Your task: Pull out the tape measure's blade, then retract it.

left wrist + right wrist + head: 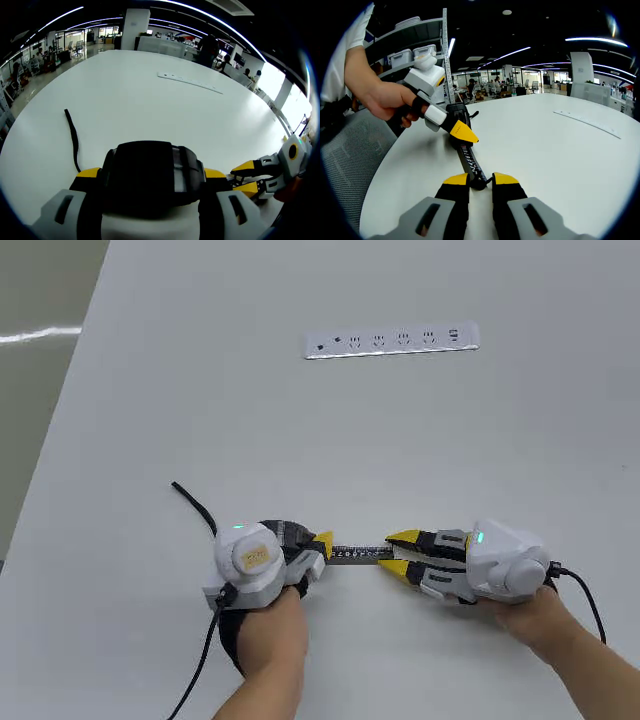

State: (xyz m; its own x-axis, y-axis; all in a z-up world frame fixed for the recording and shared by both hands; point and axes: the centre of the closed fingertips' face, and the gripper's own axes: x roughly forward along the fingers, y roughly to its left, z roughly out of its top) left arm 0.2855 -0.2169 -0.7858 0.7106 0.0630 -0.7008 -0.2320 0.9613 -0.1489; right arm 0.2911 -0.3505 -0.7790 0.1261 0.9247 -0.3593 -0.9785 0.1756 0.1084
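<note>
My left gripper (308,556) is shut on the black tape measure case (286,535), holding it low over the white table. In the left gripper view the case (152,175) sits between the yellow fingertips (89,173). A short length of dark blade (358,555) runs right from the case to my right gripper (399,553), which is shut on the blade's end. In the right gripper view the blade (470,156) stretches from the case (458,113) to the end hook pinched between the yellow fingertips (456,179). The case's black wrist strap (194,505) trails on the table behind it.
A white power strip (392,340) lies flat at the far side of the white table (300,420). It also appears as the power strip (190,82) in the left gripper view. The table's left edge (70,390) drops to the floor. Cables trail from both grippers toward me.
</note>
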